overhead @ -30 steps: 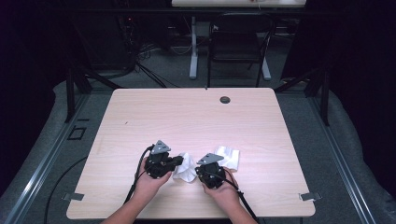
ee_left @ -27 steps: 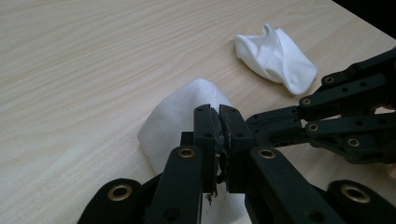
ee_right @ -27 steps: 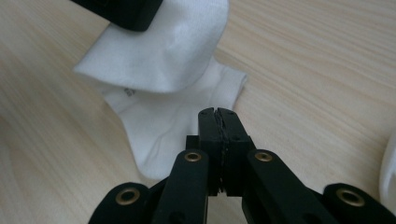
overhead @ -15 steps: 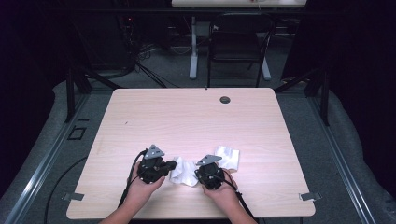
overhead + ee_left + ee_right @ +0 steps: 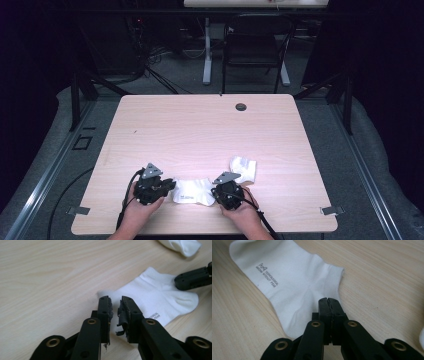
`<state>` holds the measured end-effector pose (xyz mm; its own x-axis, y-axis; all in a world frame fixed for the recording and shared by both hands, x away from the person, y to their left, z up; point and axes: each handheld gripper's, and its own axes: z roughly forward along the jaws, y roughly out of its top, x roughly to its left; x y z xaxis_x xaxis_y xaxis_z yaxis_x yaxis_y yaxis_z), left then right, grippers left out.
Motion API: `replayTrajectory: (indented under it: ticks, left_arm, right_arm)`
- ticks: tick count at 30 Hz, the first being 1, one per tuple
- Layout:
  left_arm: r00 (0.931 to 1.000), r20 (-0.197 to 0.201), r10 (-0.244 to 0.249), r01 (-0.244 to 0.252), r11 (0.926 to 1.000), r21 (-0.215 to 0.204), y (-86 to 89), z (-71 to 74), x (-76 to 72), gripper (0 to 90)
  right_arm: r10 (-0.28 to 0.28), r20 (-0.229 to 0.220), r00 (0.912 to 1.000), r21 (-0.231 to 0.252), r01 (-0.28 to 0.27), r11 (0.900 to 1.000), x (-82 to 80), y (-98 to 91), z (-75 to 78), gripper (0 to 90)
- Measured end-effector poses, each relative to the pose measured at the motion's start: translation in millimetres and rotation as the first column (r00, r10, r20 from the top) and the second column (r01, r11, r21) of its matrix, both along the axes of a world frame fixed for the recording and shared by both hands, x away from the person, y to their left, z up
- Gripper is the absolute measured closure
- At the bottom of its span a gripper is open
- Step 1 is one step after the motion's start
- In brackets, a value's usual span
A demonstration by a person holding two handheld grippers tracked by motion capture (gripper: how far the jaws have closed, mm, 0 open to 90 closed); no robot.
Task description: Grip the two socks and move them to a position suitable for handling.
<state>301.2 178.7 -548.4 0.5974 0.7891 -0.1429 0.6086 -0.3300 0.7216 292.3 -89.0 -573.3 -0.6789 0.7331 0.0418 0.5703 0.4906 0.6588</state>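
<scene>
Left gripper (image 5: pixel 170 186) sits at about 7 o'clock on the pale wood-grain table (image 5: pixel 200 130), held in the person's left hand (image 5: pixel 137 212). Its jaws have just been opening — in the left gripper view they stand a little apart, the toe end of the flat white ankle sock (image 5: pixel 152 300) lying just past and under the tips, not pinched between the pads.

That sock, with small grey printed lettering, lies flat near the table's front edge at roughly 6 o'clock, stretched between the two grippers (image 5: pixel 192 191).

Right gripper (image 5: pixel 328 301), at about 5 o'clock, has its jaws pressed together on the sock's cuff end — fabric puckers toward the tips. Right hand (image 5: pixel 245 215) holds it from below.

A second crumpled white sock (image 5: pixel 243 169) lies just beyond the right gripper, toward 1 o'clock from it.
</scene>
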Motion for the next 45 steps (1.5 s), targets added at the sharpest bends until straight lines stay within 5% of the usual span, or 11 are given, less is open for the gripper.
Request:
replayTrajectory:
  ticks: [1, 5, 10, 12, 17, 27, 34, 45]
  left_arm:
    - [0.9996, 0.024, 0.018, -0.017, 0.9988, -0.045, 5.1, 8.7, -1.5, 74.5]
    - [0.9975, 0.070, -0.007, 0.014, 0.9950, -0.098, 3.8, 19.3, -7.1, 70.2]
    - [0.9984, 0.029, -0.049, 0.050, 0.9982, -0.034, -5.9, 4.8, -4.5, 67.1]
    - [0.9987, -0.007, -0.050, 0.050, 0.9985, 0.022, -7.3, -6.1, -1.7, 65.2]
    - [0.9963, -0.070, -0.051, 0.053, 0.9979, 0.036, -0.8, -15.9, -0.6, 62.1]
    - [0.9953, -0.063, -0.073, 0.078, 0.9944, 0.072, 5.2, -23.1, -6.9, 58.7]
    - [0.9938, -0.051, -0.099, 0.102, 0.9932, 0.056, 3.7, -25.5, -15.7, 58.6]
    - [0.9902, -0.032, -0.136, 0.137, 0.9895, 0.046, -10.3, -27.5, -28.1, 53.6]
  right_arm:
    - [0.001, 0.001, 1.0000, 0.000, -0.001, 1.0000, -0.2, 0.0, -0.1, 90.0]
    - [-0.003, 0.015, 0.9999, 0.001, 0.003, 1.0000, -1.6, 1.7, -0.9, 90.0]
    - [-0.008, 0.012, 0.9999, 0.005, 0.008, 1.0000, -1.6, 1.4, -1.0, 90.0]
    - [-0.009, 0.012, 0.9999, 0.006, 0.009, 0.9999, -1.7, 1.3, -1.1, 90.0]
    - [-0.008, 0.007, 0.9999, 0.011, 0.008, 0.9999, -2.6, 0.3, -1.2, 90.0]
    - [0.003, 0.003, 1.0000, 0.006, -0.003, 1.0000, -3.8, -4.6, -0.6, 90.0]
    - [0.013, -0.017, 0.9998, -0.038, -0.014, 0.9992, -7.1, -8.8, 3.0, 90.0]
    - [-0.004, -0.029, 0.9996, -0.038, 0.003, 0.9993, -15.9, -21.2, 4.2, 90.0]
